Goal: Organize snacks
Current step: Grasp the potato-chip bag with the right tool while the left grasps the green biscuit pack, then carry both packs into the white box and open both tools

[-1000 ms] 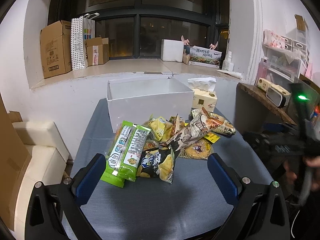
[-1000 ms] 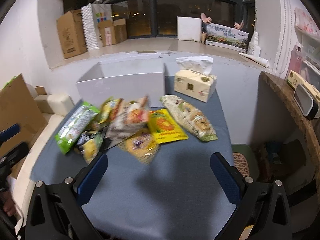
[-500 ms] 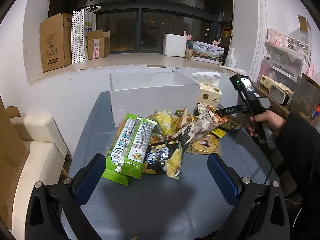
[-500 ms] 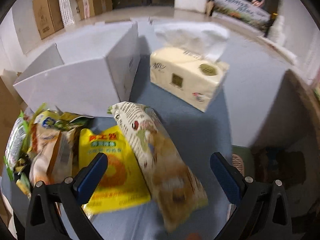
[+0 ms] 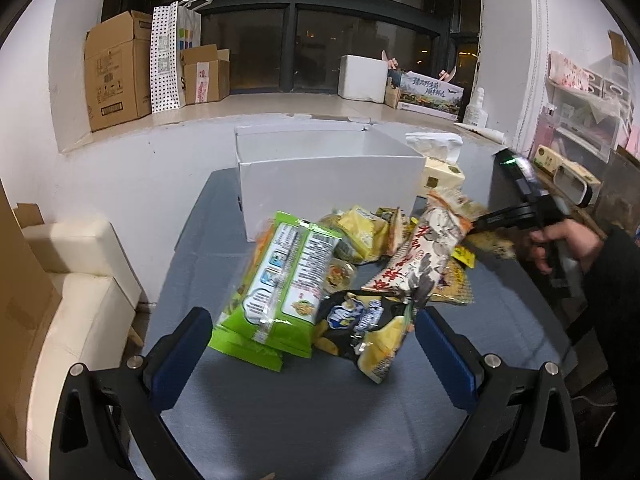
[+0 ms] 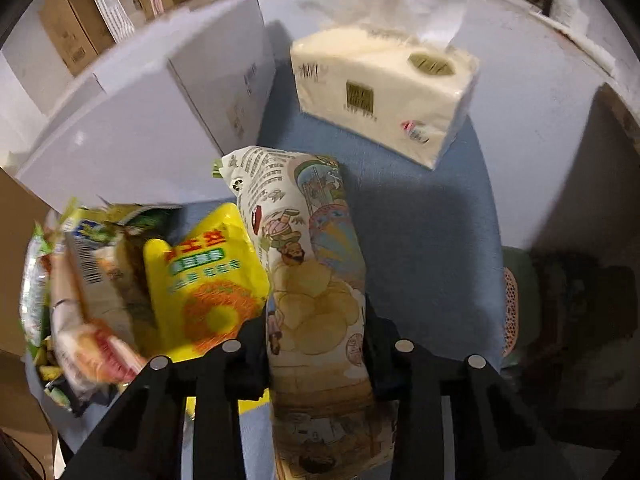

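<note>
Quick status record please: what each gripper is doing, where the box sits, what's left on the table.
right gripper: jaws just closed onto the cartoon chip bag, pads pressing its sides
left gripper: open, holding nothing, near the green pack
white box: open, behind the pile
pile: yellow bag, black bag and others lying on the blue table
tissue pack: right of box

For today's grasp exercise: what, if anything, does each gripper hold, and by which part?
The right gripper clamps the long cartoon-printed snack bag across its near half; its jaws just closed. The left gripper holds nothing.
</note>
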The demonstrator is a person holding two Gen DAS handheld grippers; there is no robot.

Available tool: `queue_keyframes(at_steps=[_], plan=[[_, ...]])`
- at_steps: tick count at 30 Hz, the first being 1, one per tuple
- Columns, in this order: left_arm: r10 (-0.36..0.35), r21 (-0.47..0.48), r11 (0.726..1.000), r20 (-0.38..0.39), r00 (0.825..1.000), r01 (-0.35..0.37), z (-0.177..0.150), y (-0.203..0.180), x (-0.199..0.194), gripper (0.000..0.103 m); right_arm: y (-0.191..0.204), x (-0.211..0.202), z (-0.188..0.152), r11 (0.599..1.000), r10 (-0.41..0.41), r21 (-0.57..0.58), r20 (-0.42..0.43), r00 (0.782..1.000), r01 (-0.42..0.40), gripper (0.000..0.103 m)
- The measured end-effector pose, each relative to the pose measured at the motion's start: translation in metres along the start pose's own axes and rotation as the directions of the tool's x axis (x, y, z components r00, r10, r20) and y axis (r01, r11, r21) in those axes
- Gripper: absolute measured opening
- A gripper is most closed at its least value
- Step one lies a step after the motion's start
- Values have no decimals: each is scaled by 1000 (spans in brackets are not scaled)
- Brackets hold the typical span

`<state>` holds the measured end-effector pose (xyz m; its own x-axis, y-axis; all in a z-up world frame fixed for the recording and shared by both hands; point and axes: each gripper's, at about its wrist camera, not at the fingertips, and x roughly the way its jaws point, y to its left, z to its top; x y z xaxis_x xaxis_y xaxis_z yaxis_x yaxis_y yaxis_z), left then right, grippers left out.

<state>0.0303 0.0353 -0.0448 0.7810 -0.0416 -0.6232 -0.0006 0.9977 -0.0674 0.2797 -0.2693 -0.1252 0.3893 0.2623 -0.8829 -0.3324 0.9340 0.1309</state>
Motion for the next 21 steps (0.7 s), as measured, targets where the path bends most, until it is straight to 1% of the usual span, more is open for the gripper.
queue_keyframes(at_steps=[2,3,4,5,8,11,12,14,15,16,18,20,21], plan=[[19,24,1000,8,1000,-19,3,2,6,103,-7,-20,-13,998,13,65,43,999,-15,39],[22,30,999,6,1000,-22,4,2,8,103,-10,-27,-19,995,28,93,59,998,-34,39],[18,38,999,-3,1000,-18,7,4,15,103,-12,-40,-29,991,53,116,93,994,-63,39],[8,38,999,-14,1000,-8,10,6,23,103,-13,-52,-35,990,67,119,127,990,-82,39],[-4,31,1000,-54,999,6,18,14,48,103,-8,-85,-56,987,75,126,191,979,-100,39],[-21,66,997,-106,994,28,24,14,76,103,-3,-109,-74,976,130,142,233,964,-166,39],[-16,84,996,-119,993,26,26,13,82,103,-1,-113,-81,973,145,139,242,959,-182,39],[7,138,990,-158,987,16,28,10,105,103,7,-119,-84,971,160,131,258,953,-199,39],[20,150,989,-170,985,6,28,10,112,103,13,-124,-88,970,164,130,264,950,-204,39],[48,163,986,-191,980,-16,28,10,123,103,17,-128,-94,968,174,132,270,947,-215,39],[55,170,985,-201,978,-21,27,12,132,102,26,-129,-100,963,197,123,276,941,-238,39],[60,185,982,-199,978,-23,25,12,135,87,35,-131,-106,967,198,105,274,941,-234,39],[60,192,981,-205,977,-21,24,11,136,68,40,-132,-110,968,200,96,269,942,-233,39]])
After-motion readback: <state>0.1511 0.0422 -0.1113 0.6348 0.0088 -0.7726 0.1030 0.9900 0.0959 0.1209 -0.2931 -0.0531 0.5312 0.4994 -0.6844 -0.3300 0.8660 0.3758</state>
